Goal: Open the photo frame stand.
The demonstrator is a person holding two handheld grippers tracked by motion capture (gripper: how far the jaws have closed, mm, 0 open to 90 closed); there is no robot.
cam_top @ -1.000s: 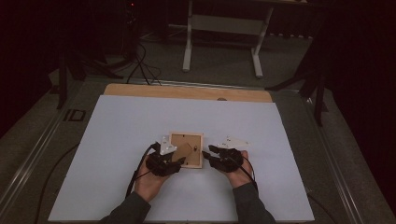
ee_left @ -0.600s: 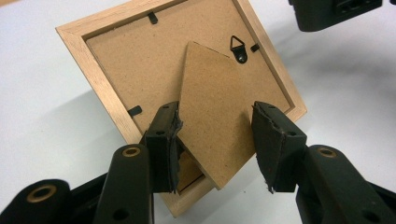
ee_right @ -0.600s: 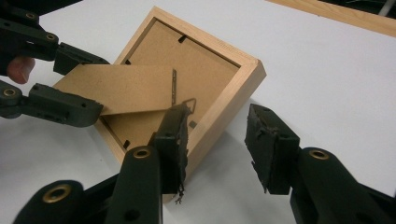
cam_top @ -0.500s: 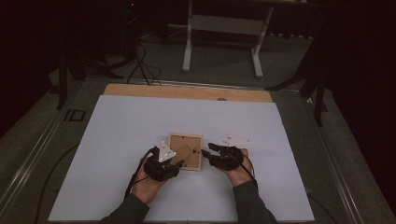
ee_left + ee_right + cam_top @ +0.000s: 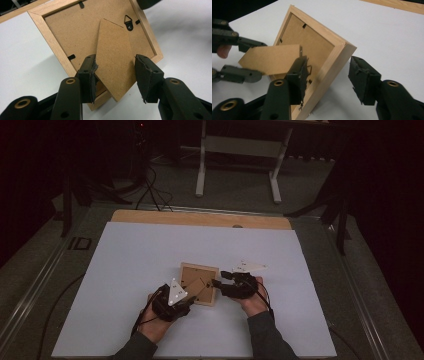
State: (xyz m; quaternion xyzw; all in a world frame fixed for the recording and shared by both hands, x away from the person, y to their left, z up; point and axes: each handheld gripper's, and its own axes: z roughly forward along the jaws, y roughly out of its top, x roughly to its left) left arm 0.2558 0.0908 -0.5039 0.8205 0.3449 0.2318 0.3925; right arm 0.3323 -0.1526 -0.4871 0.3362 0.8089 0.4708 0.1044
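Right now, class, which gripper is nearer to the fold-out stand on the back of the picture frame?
Left. The left gripper has its fingers either side of the stand; the right gripper straddles the picture frame's edge beside it.

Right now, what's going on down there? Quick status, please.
Left gripper open around the fold-out stand. Right gripper open, jaws just widened, astride the picture frame edge. Frame face down on white table. Nothing in the way.
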